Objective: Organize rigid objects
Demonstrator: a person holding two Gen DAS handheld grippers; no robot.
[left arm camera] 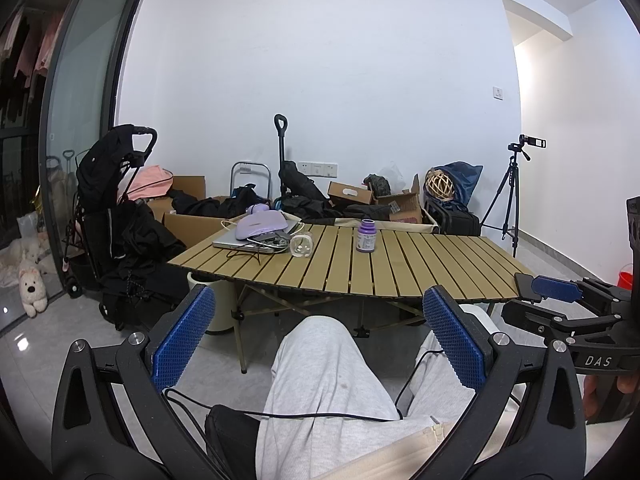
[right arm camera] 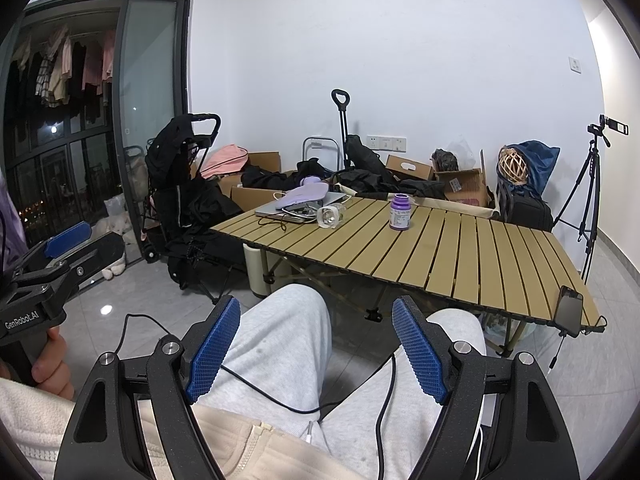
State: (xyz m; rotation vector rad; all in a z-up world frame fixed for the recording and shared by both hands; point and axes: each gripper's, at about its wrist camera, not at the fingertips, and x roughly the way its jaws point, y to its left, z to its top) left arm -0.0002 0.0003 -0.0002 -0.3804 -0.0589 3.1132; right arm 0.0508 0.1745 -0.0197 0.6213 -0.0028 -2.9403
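Observation:
A purple bottle point(left arm camera: 366, 236) stands upright on the slatted wooden table point(left arm camera: 420, 264); it also shows in the right wrist view point(right arm camera: 400, 213). A clear jar point(left arm camera: 301, 243) lies on its side left of it, seen too in the right wrist view point(right arm camera: 331, 215). A lilac device point(left arm camera: 261, 226) rests on a laptop point(left arm camera: 240, 243) with cables at the table's far left. My left gripper point(left arm camera: 320, 336) is open and empty above my lap, short of the table. My right gripper point(right arm camera: 316, 344) is open and empty, also over my lap.
A phone point(right arm camera: 570, 310) lies at the table's near right corner. A black stroller point(left arm camera: 120, 216), cardboard boxes point(left arm camera: 352, 194) and bags line the far wall. A tripod with a camera point(left arm camera: 516, 196) stands at right. A glass door point(left arm camera: 76, 120) is at left.

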